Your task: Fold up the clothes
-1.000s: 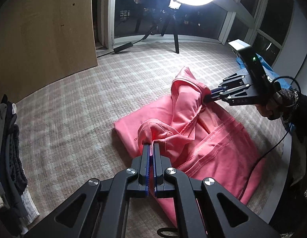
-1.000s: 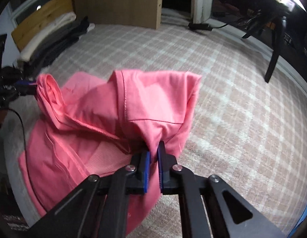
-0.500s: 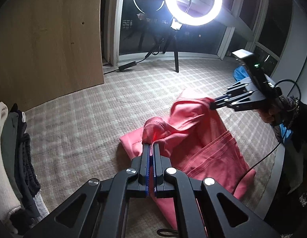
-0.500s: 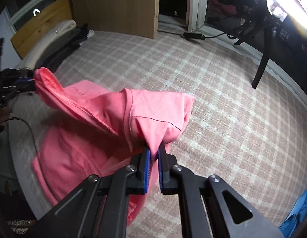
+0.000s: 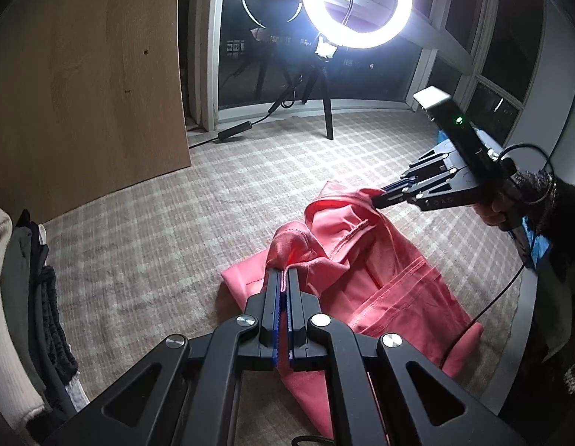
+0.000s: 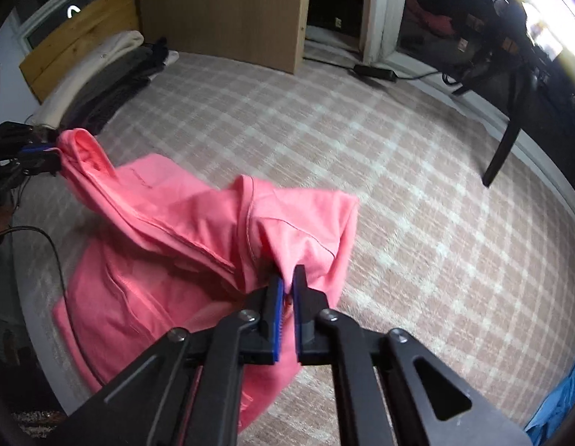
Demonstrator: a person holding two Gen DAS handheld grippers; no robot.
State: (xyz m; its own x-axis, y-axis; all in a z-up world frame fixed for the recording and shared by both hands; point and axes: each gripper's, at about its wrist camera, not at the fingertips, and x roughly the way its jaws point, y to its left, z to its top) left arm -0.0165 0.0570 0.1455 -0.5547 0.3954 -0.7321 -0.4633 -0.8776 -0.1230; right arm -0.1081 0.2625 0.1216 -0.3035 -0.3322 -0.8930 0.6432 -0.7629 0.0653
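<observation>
Change: both hand-held grippers have lifted the pink garment (image 5: pixel 380 271) higher off the plaid cover than a second ago, and more of the ring light now shows in the left view.
Left hand-held gripper (image 5: pixel 282 273): jaws pressed together on a bunched fold of the garment, cloth pinched between the blue pads.
Right hand-held gripper (image 6: pixel 287 278): jaws nearly together, clamped on another gathered corner; in the left view it reaches in from the right, held by a hand (image 5: pixel 499 212) in a dark fuzzy sleeve.
Garment position: its upper edge is strung between the two grippers, raised and sagging; the lower part still lies on the cover just below and beside them.
Surface: a beige plaid woven cover (image 5: pixel 176 245), flat, with a rounded edge at the right.
Room: a lit ring light (image 5: pixel 356 3) on a tripod before dark windows, a wooden panel (image 5: pixel 83 74) at left, folded clothes (image 6: pixel 101 74) stacked against a wooden headboard, blue cloth (image 6: pixel 558 405) at the edge.
Materials: soft matte knit with stitched hems; black rigid gripper arms with metal rivets.
</observation>
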